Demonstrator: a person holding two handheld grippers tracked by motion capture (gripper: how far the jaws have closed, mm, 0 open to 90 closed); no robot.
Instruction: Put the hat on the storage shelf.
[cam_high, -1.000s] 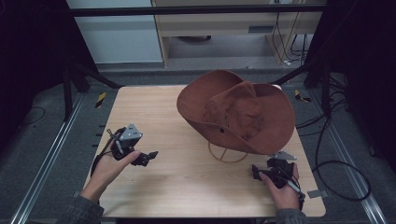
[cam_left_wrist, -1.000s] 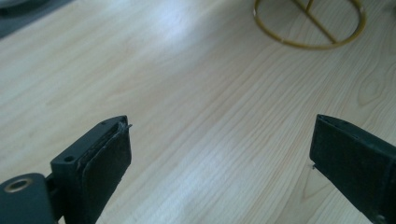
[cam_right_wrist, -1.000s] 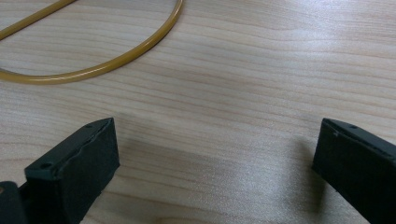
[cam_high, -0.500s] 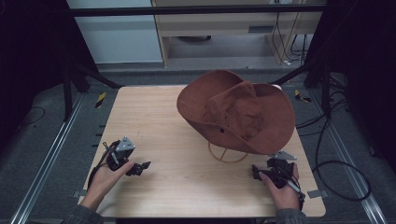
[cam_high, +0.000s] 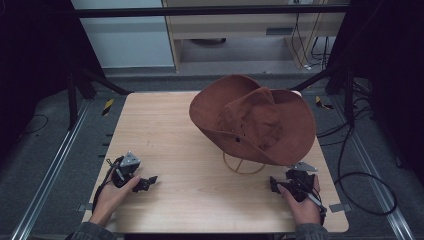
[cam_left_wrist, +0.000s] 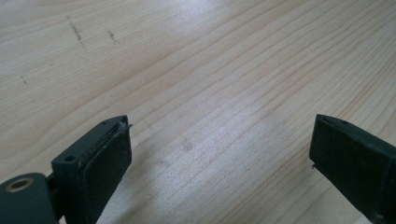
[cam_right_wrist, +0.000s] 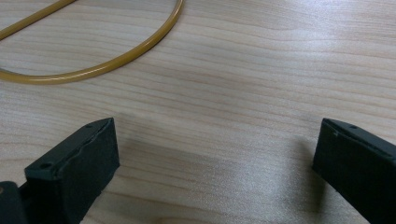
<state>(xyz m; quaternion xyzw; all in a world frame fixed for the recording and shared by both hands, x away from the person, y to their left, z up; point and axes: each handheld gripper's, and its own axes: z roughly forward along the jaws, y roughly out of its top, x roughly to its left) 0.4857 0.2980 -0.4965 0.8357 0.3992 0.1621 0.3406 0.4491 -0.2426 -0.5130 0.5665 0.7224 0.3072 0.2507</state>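
A brown wide-brimmed hat (cam_high: 255, 120) sits on the right half of the wooden table (cam_high: 170, 130), its brim tilted. A tan chin cord (cam_high: 243, 167) loops out from under its near edge, and the same cord (cam_right_wrist: 112, 58) curves across the top of the right gripper view. My left gripper (cam_high: 148, 182) rests low at the table's front left, held in a hand, jaws wide open over bare wood (cam_left_wrist: 210, 93). My right gripper (cam_high: 274, 186) lies at the front right just below the brim, open too, with nothing between its jaws.
Black frame posts (cam_high: 75, 95) stand at the table's sides, with rails along the floor. Cables (cam_high: 360, 175) trail on the floor to the right. A cabinet (cam_high: 235, 30) stands behind the table.
My left gripper has drawn back toward the table's front left edge and sunk lower. The right gripper and the hat have stayed put.
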